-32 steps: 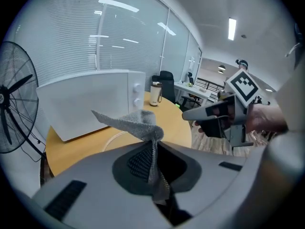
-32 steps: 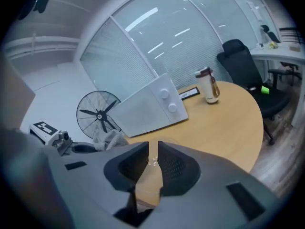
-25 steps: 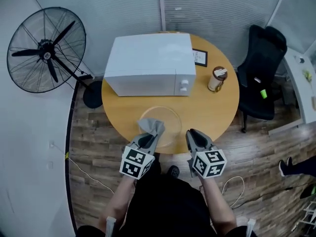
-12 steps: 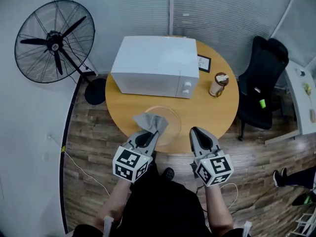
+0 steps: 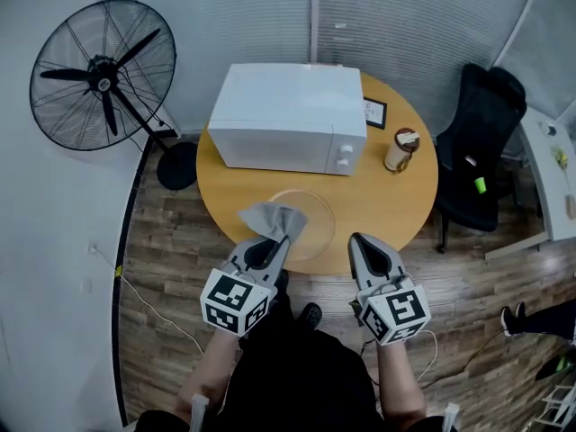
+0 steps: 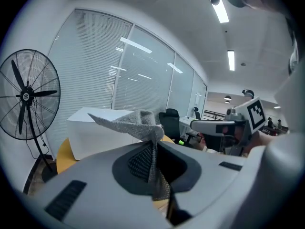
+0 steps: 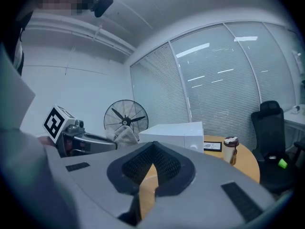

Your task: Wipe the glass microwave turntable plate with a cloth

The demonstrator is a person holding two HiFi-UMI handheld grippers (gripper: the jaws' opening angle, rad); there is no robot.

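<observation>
Sitting near the round table's point(image 5: 396, 196) 6 o'clock edge is the glass turntable plate point(image 5: 315, 223), flat on the wood. Over its 9 o'clock side, the grey cloth point(image 5: 270, 217) sticks up, pinched tight in the left gripper point(image 5: 279, 239), jaws clamped on the fabric. At the plate's 4 o'clock, the right gripper point(image 5: 360, 241) is off the table edge, its jaws just closed together on nothing. White microwave point(image 5: 288, 120) at the plate's 12 o'clock, lidded cup point(image 5: 400, 149) at 2, standing fan point(image 5: 94, 75) out at 10, black chair point(image 5: 481, 142) at 3.
</observation>
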